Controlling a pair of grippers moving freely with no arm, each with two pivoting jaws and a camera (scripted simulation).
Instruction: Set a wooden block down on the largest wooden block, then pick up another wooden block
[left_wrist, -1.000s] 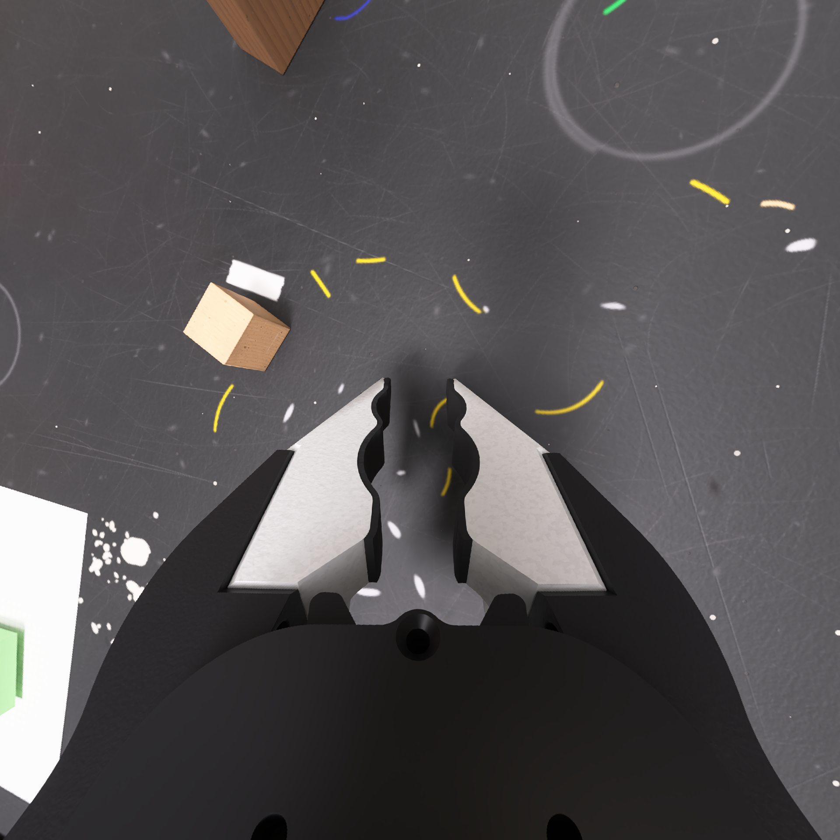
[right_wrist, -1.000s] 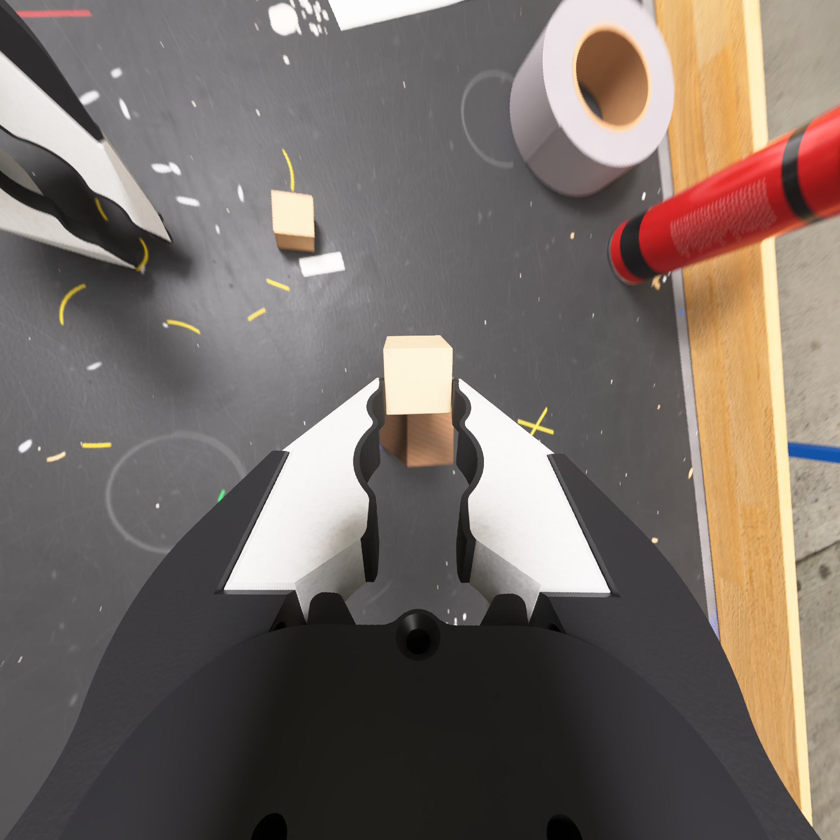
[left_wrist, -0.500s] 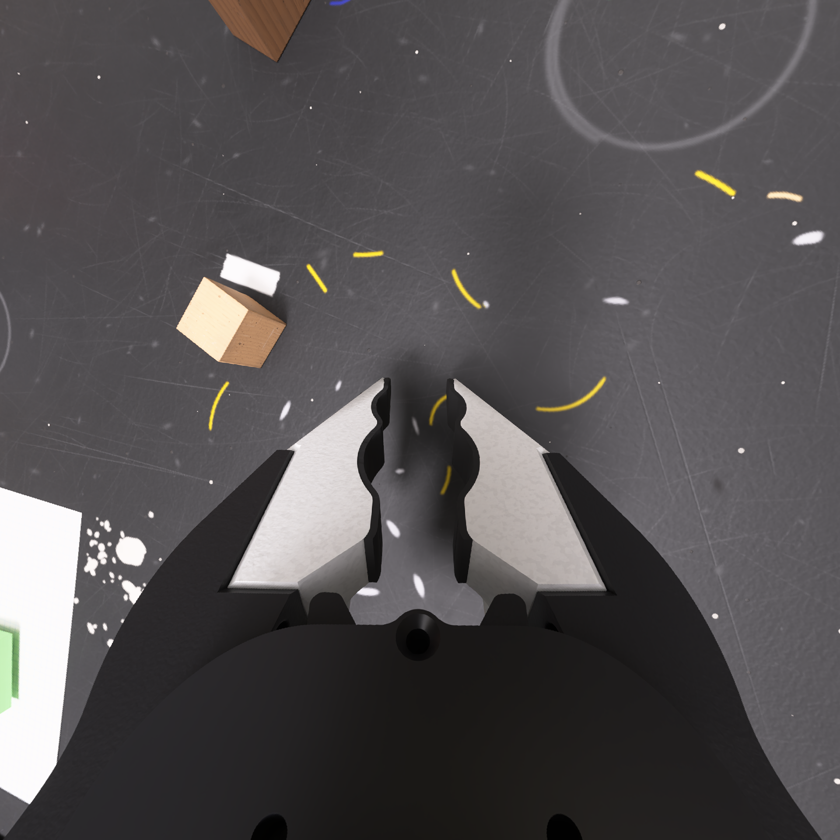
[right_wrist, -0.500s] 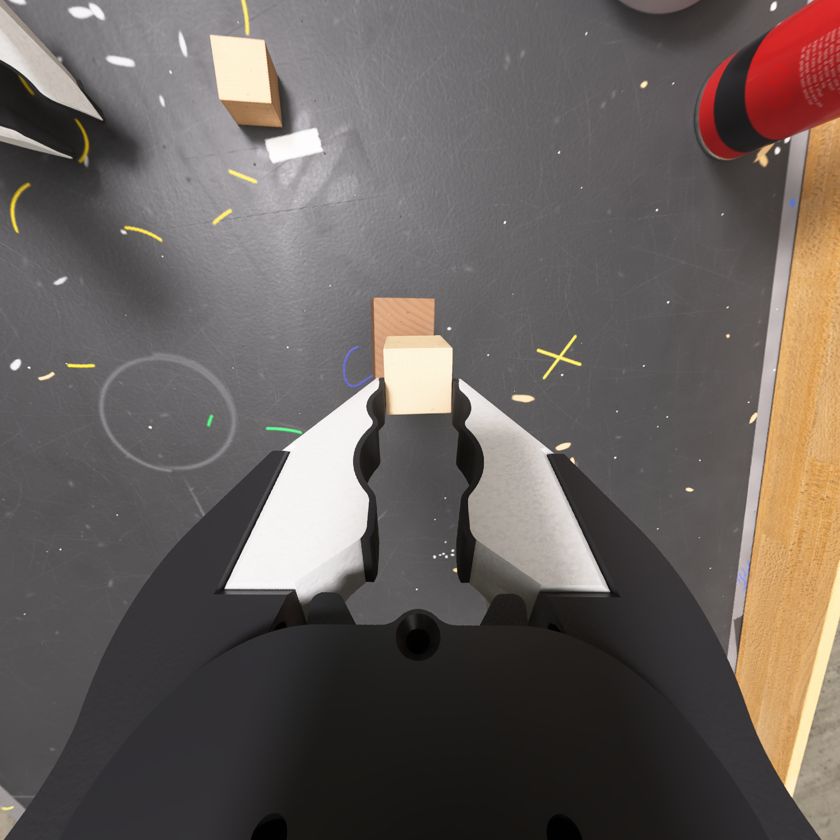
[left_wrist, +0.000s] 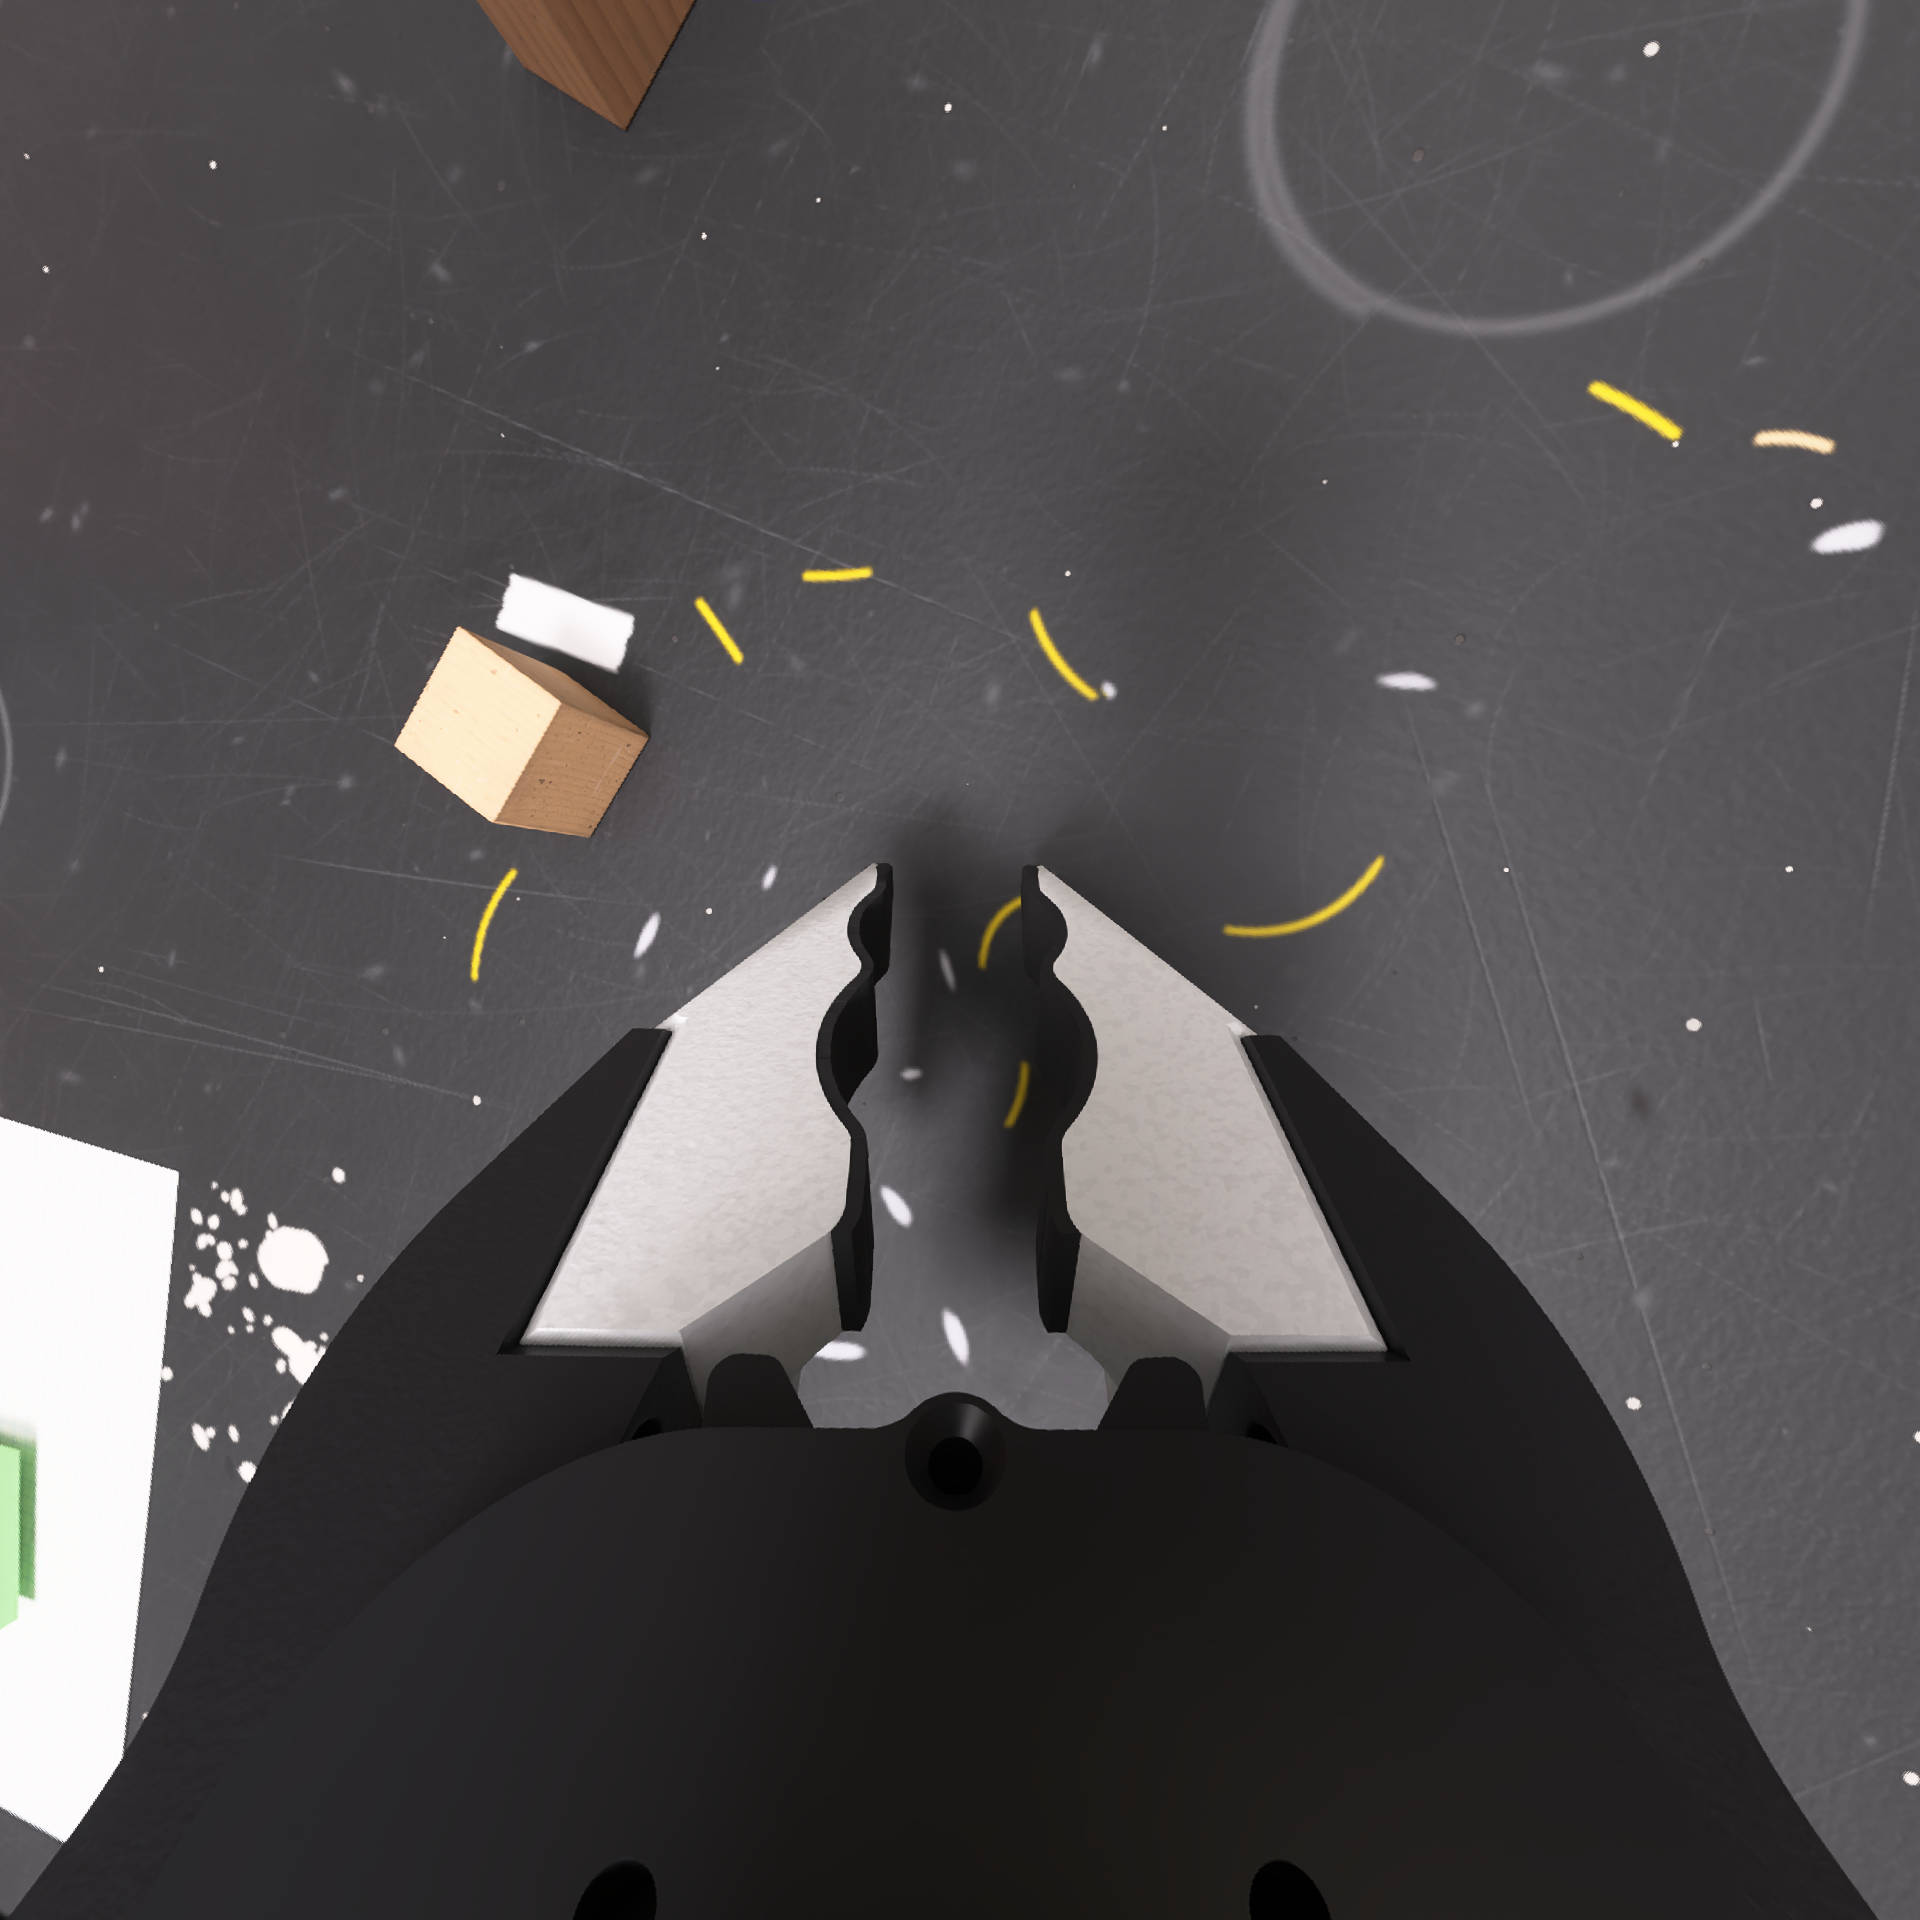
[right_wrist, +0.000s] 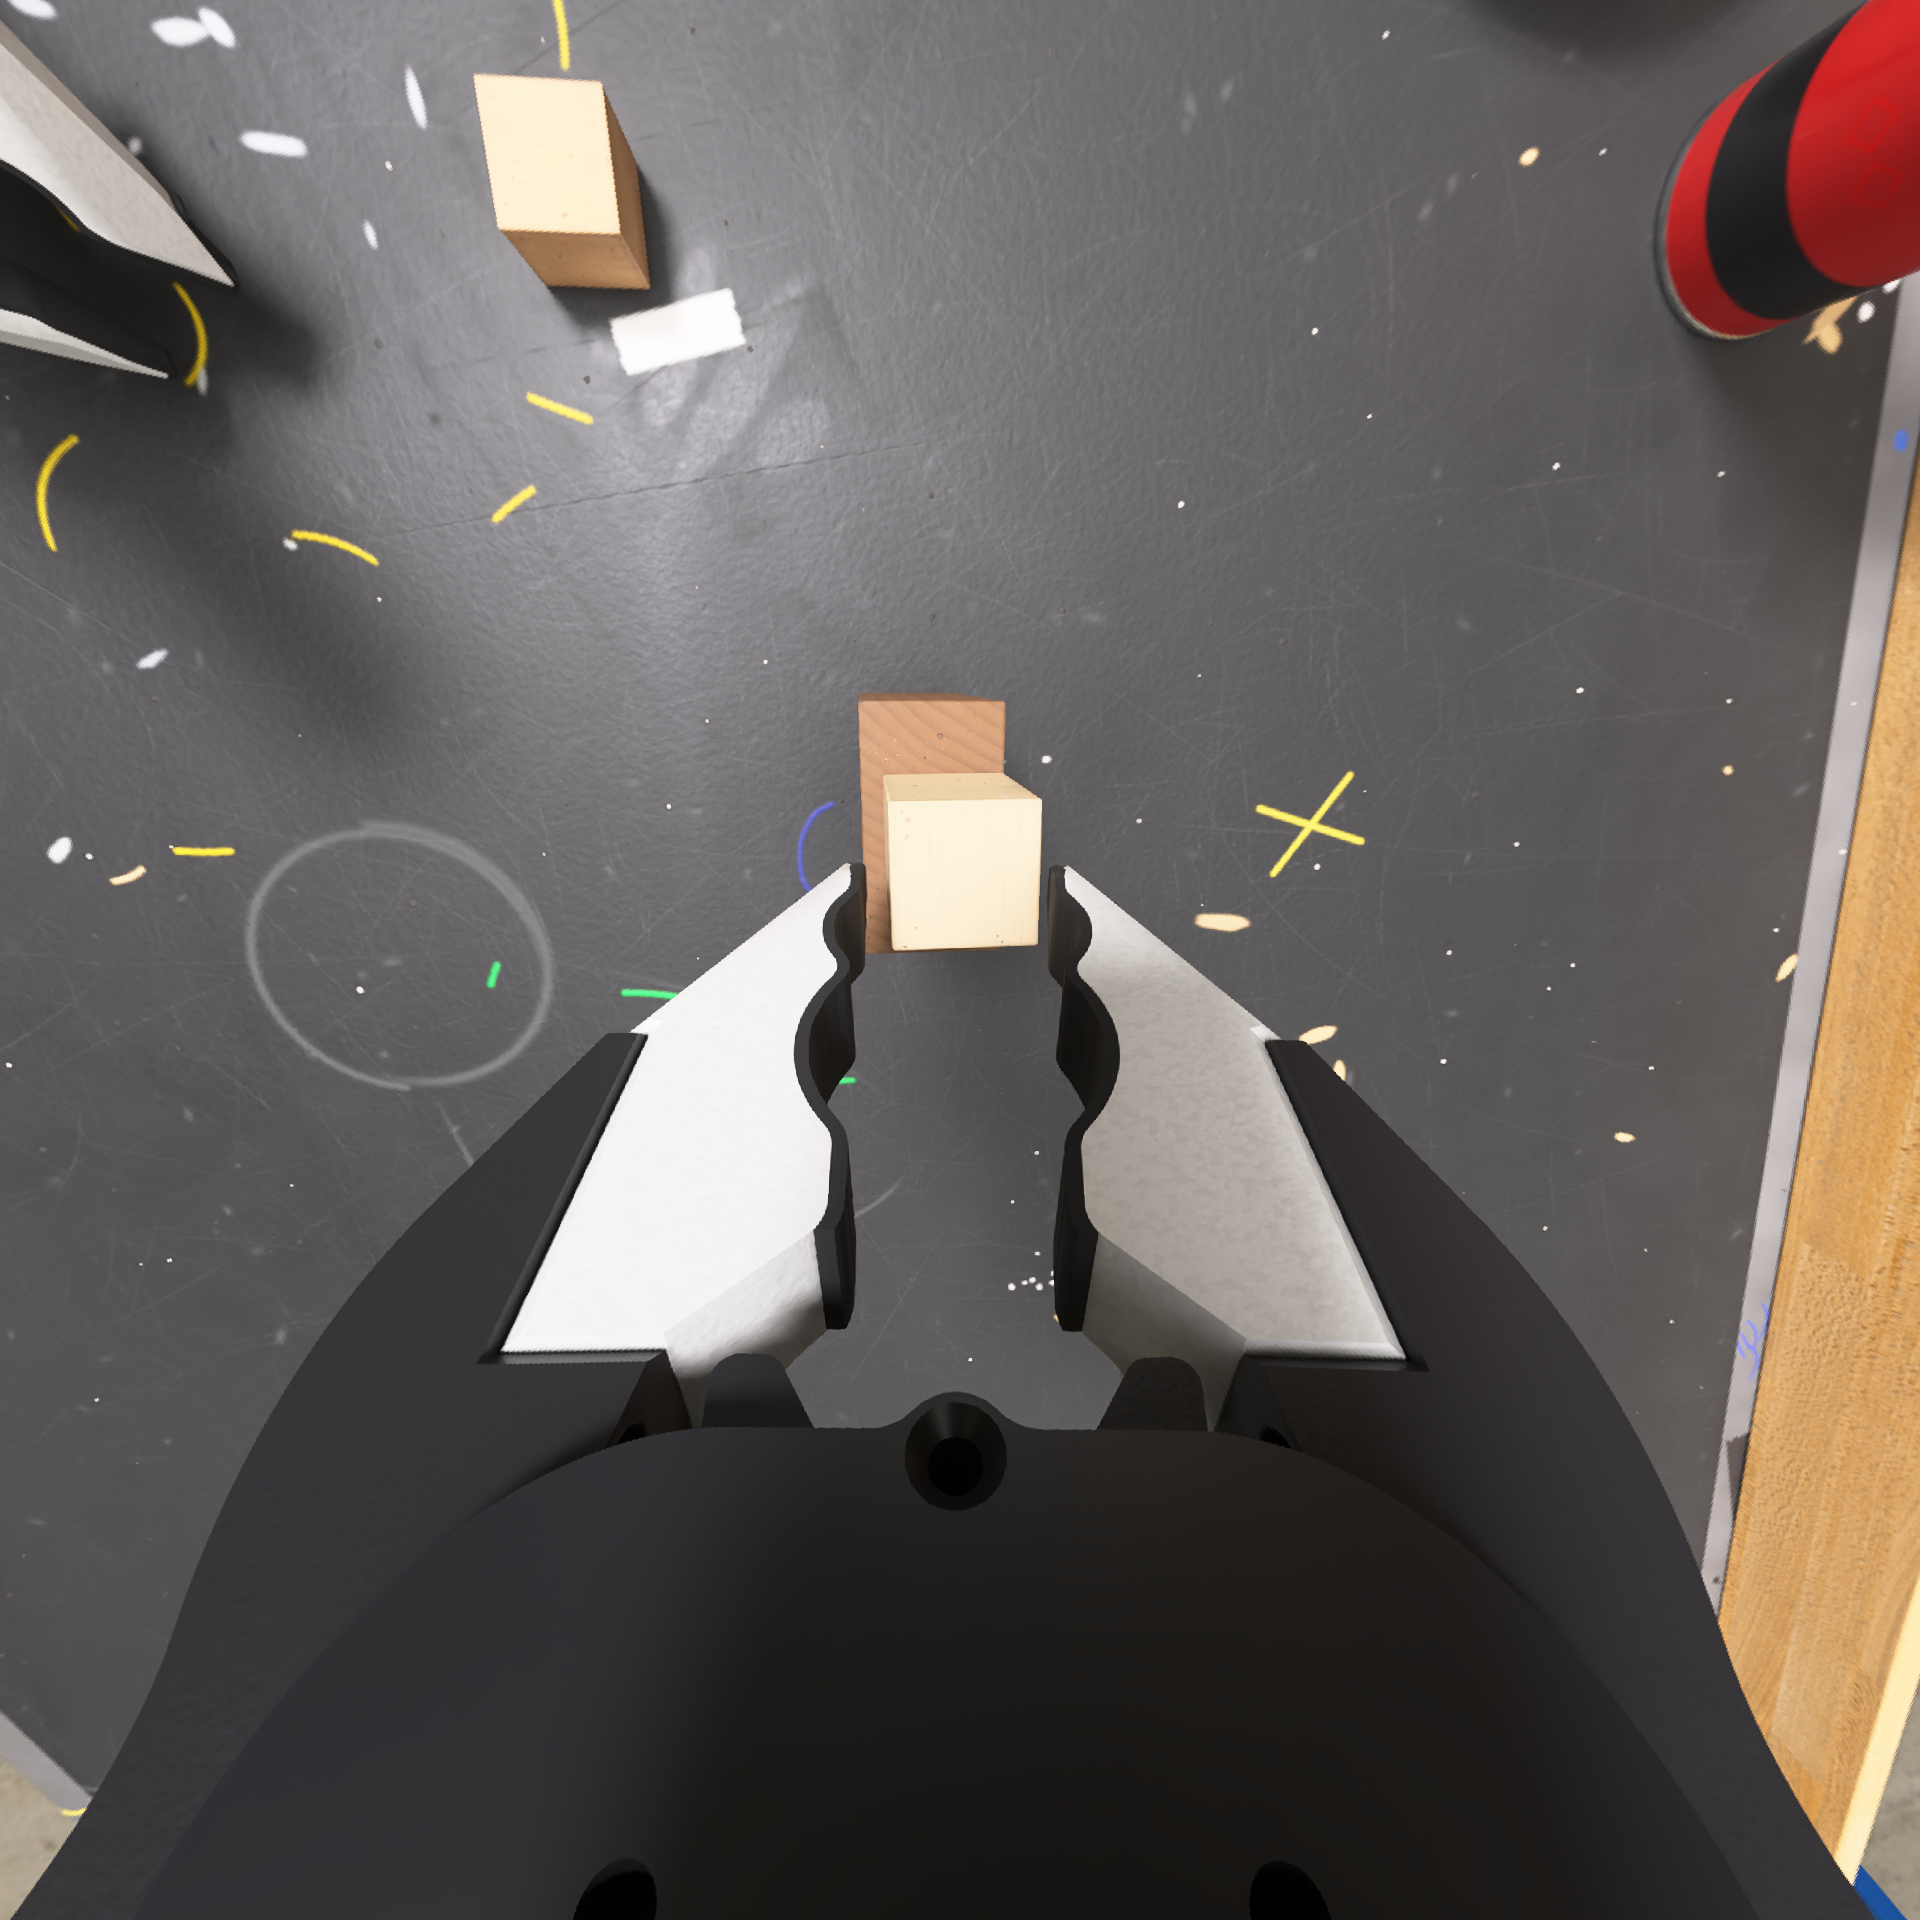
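Right gripper (right_wrist: 954, 878) is hanging over the worktop (right_wrist: 1351, 582) with fingers spread, clear of the pale cube (right_wrist: 961, 873). The smooth, light-grained cube is sitting on the darker reddish-brown block (right_wrist: 930, 732), near the worktop's wood-trimmed edge (right_wrist: 1839, 1195). A second tan cube (left_wrist: 520, 732) is lying apart beside a white tape scrap (left_wrist: 564, 621). Left gripper (left_wrist: 956, 878) is hovering narrowly parted, gripping nothing. The matte charcoal surface is scratched, with chalk rings and yellow dashes. A red-and-black cylinder (right_wrist: 1787, 197) is leaning at the far corner.
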